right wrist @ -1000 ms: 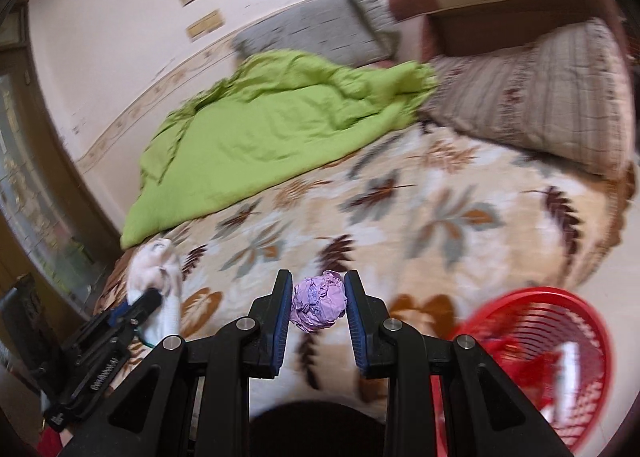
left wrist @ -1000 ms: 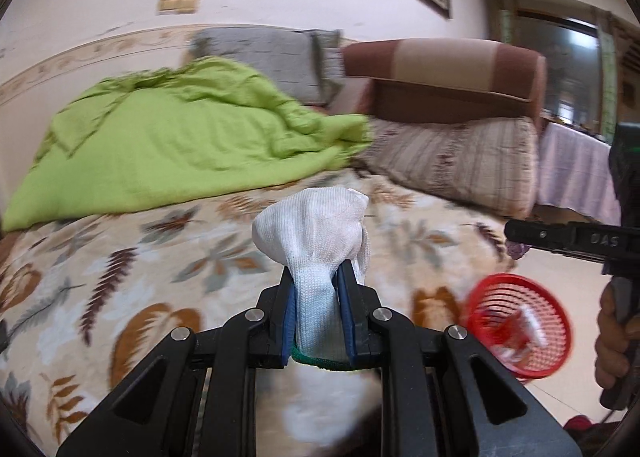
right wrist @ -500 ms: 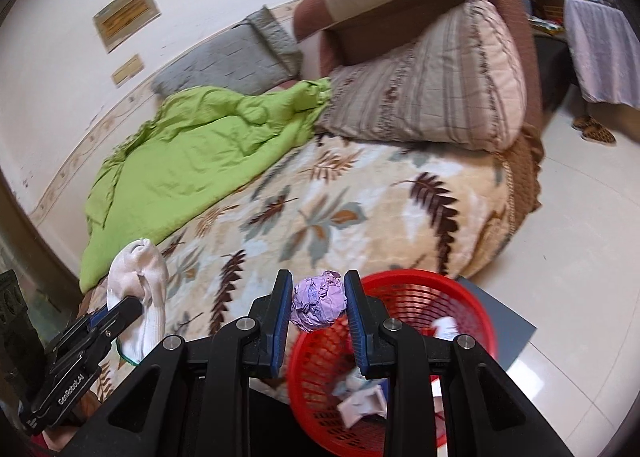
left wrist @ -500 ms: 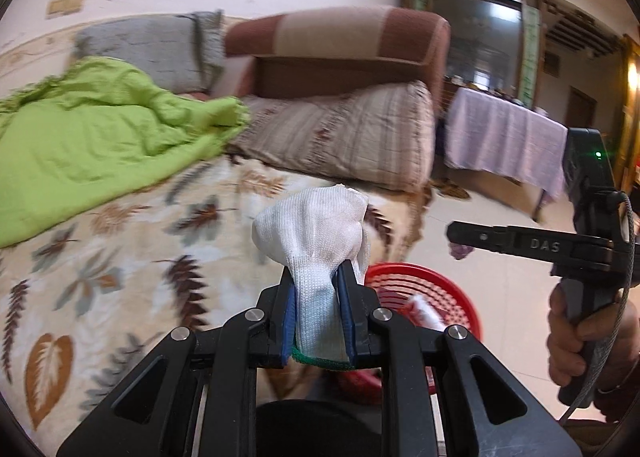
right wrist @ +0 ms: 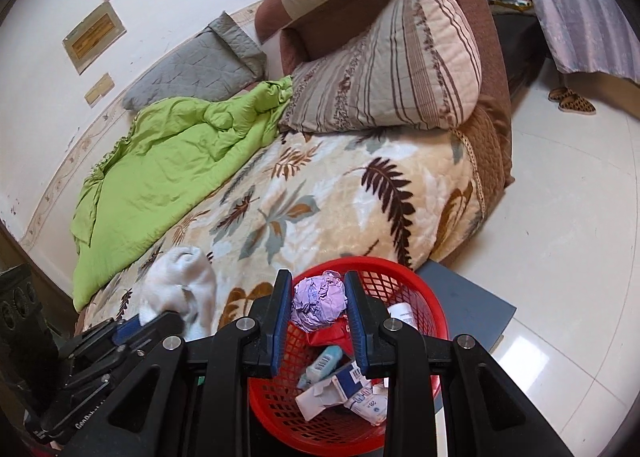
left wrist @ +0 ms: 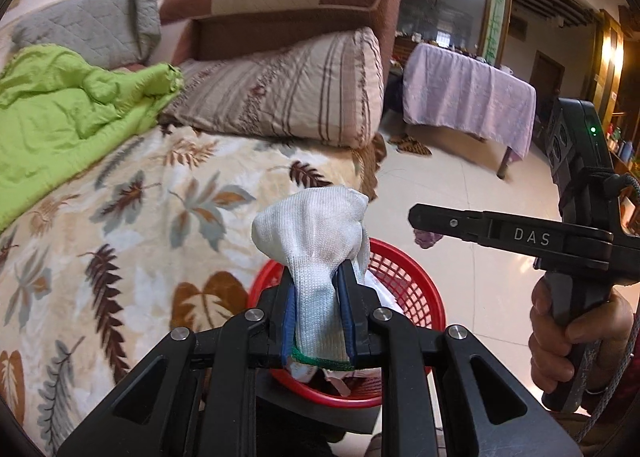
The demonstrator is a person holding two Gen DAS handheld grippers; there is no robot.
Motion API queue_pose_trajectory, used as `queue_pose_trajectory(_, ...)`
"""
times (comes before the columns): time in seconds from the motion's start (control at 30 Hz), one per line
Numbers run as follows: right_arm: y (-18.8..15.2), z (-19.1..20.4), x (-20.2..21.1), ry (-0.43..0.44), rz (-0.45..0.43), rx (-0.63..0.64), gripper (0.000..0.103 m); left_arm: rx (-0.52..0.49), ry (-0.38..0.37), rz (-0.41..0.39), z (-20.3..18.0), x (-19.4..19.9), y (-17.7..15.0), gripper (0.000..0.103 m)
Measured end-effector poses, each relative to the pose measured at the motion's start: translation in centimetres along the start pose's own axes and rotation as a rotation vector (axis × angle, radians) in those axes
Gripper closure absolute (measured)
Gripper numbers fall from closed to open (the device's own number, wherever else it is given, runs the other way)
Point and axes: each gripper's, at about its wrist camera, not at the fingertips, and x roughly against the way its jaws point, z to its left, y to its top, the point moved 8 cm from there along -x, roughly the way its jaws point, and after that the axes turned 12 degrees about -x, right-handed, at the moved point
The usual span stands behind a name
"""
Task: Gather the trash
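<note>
Purple crumpled paper (right wrist: 319,301) is held directly above the red basket (right wrist: 428,297) between the just-loosening right gripper (right wrist: 318,307) jaws, while a white glove (left wrist: 316,257) is pinched by the left gripper (left wrist: 318,321).

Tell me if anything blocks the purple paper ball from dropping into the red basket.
Nothing visible does. The purple paper ball sits between the right gripper fingers, which have just been opening, over the open mouth of the red basket; only earlier trash lies inside.
</note>
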Motion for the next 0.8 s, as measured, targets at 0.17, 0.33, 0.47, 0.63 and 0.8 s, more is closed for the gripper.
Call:
queue_pose_trajectory(0.17,-0.2,-0.9,-0.6,-0.017,0.020,-0.020,0.060,0.012,-0.015,0.023,0.1,-0.6,-0.2,0.080)
queue_pose_trajectory(0.33,0.1,-1.0,-0.2,-0.041,0.005,-0.008,0.051,0.012,-0.024,0.012,0.1,-0.3,-0.1,0.066)
queue_pose_trajectory(0.47,0.3,-0.8,0.5,-0.072,-0.017,-0.004,0.043,0.008,-0.012,-0.004,0.1,0.5,0.1,0.056)
queue_pose_trajectory(0.63,0.7,-0.5,1.8,-0.136,-0.062,0.018,0.027,0.037,0.044,-0.052,1.4,3.2,0.0,0.037)
queue_pose_trajectory(0.8,0.1,0.1,2.9,-0.320,-0.138,0.099,0.010,0.069,0.141,-0.108,3.9,7.1,-0.8,0.015)
